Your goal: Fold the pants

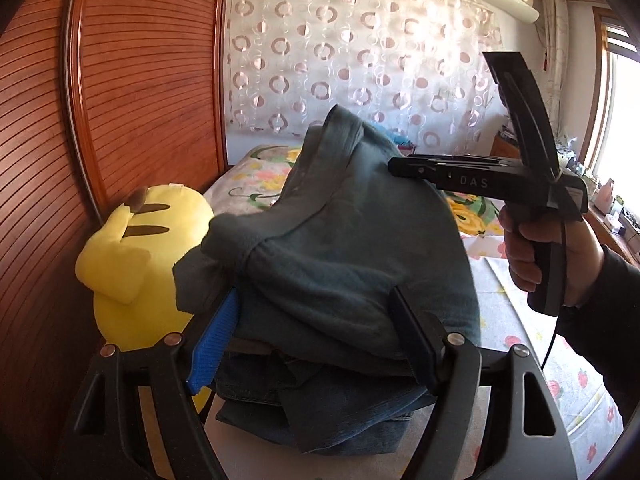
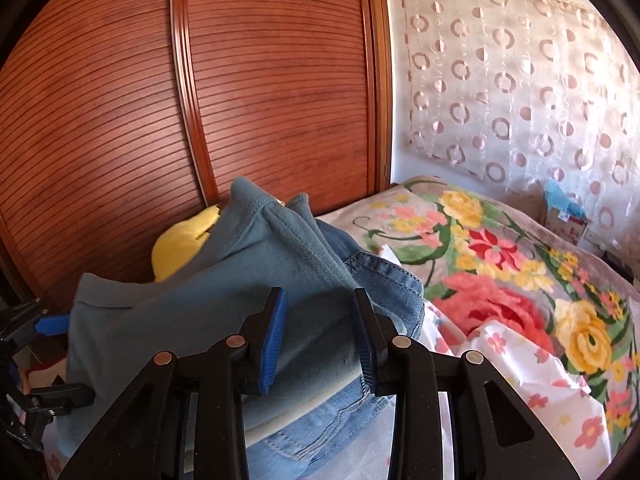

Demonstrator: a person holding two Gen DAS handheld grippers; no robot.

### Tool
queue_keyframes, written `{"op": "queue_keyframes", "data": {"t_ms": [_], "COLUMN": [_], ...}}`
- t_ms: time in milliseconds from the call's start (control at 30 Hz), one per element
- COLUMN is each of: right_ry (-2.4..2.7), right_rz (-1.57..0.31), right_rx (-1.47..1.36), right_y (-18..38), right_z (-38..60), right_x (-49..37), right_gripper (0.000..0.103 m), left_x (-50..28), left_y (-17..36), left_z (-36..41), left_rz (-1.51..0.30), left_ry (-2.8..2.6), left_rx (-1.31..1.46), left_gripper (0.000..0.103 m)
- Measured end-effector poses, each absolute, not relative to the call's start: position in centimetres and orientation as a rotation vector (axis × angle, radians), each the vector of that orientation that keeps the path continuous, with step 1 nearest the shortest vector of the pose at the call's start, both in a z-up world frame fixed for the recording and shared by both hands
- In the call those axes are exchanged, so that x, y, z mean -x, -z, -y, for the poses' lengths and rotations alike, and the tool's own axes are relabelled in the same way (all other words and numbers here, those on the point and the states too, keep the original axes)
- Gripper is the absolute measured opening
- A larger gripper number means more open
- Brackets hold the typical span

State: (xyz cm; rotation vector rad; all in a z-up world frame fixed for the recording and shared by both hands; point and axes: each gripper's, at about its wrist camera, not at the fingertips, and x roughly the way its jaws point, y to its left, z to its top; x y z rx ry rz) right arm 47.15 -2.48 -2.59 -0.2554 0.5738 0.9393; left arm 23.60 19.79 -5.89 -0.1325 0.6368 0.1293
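Teal pants (image 1: 340, 240) lie bunched in a thick fold on top of a stack of blue jeans (image 1: 320, 420) on the bed. My left gripper (image 1: 316, 294) stands open wide, its fingers on either side of the near end of the pile, and the cloth sags over the right finger (image 1: 416, 340). A hand (image 1: 528, 248) holds my right gripper (image 1: 394, 164) at the far right side of the pants. In the right wrist view that gripper (image 2: 320, 294) is open part way, with teal pants (image 2: 224, 280) cloth lying loose between its blue pads (image 2: 274, 340).
A yellow plush toy (image 1: 132, 252) sits against the brown slatted wardrobe doors (image 1: 140, 80) just left of the pile. A floral blanket (image 2: 500, 260) and a flowered white sheet (image 2: 540, 380) cover the bed to the right. A ring-patterned curtain (image 1: 360, 60) hangs behind.
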Motion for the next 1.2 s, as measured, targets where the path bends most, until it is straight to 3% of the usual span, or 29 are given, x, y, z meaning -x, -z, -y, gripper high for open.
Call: {"op": "queue_keyframes", "data": {"t_ms": [567, 1000, 1200], "right_ry": [-0.935, -0.893, -0.859], "right_rz": [-0.545, -0.528, -0.526], "right_rx": [0.228, 0.209, 0.183], "right_y": [2.2, 1.5, 0.8], "right_z": [4.0, 7.0, 9.0], "right_x": [-43.8, -37.5, -34.4], "right_gripper": [0.035, 0.045, 0.045], "left_x": [-22.8, -20.8, -19.2], "left_y": [4.7, 3.7, 3.1], "left_z": [-19.2, -18.7, -17.8], "left_rz": [-0.622, -0.607, -0.593], "left_ry": [-0.171, -0.181, -0.150], "left_rx": [0.099, 0.093, 0.082], "left_gripper": [0.077, 0.077, 0.077]}}
